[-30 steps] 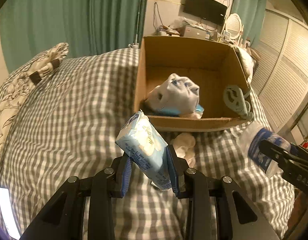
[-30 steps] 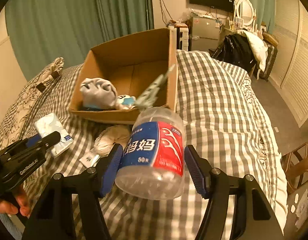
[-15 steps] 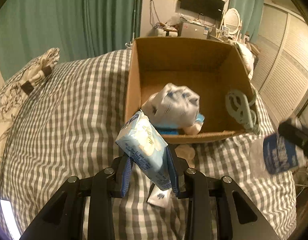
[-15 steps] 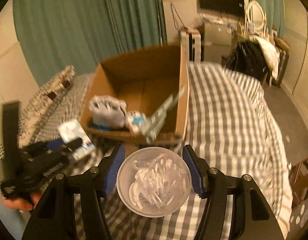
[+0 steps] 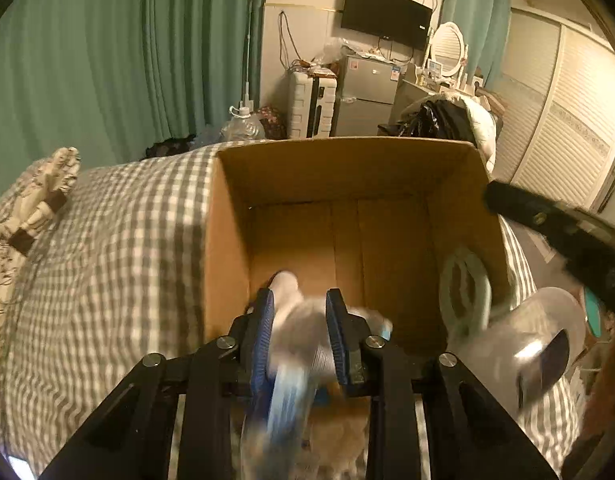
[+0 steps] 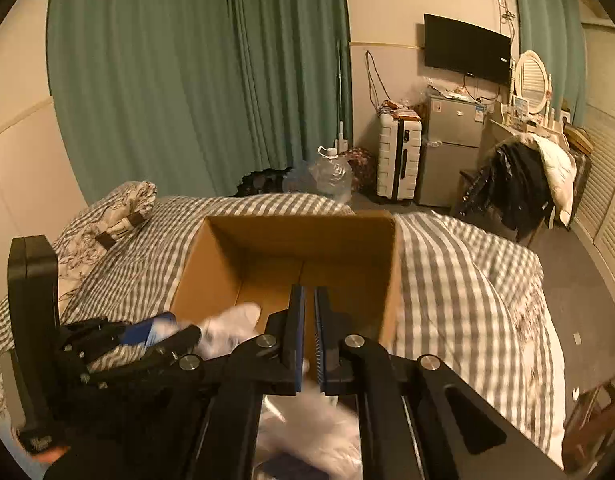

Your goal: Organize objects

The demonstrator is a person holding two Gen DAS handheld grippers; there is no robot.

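1. Pack point(image 5: 291, 344), white and blue, is clamped between the blue pads of the left claw point(image 5: 300, 332), right over the near edge of the box point(image 5: 227, 240). The pack is badly blurred, so I cannot read its print or tell its tilt.
2. Right claw point(image 6: 307, 340) hangs over the same near edge, toward the box's right side. Its pads stand almost together with only a thin slit, and nothing is between them.
3. A clear jar point(image 5: 547, 340) shows just outside the box's right wall, below the right claw's dark finger. It is blurred, and I cannot tell whether anything touches it.
4. Inside the box, in the near left corner, sits a white bundle point(image 6: 231, 320), partly hidden by the left claw.
5. A pale green hanger point(image 5: 463, 292) leans against the box's right wall, inside.
6. The far half of the box floor is bare cardboard.
7. The box rests on a bed point(image 5: 107, 260) with a grey checked cover, which spreads out on both sides of it.
8. Left of the box, at the bed's edge, lies a patterned pillow point(image 5: 47, 192).
9. Beyond the box's far wall stand a big water bottle point(image 6: 331, 172), a white suitcase point(image 6: 399, 160) and a small grey fridge point(image 6: 455, 140).
10. Behind those, green curtains point(image 6: 187, 80) hang to the left and a dark TV point(image 6: 467, 48) is mounted on the wall.
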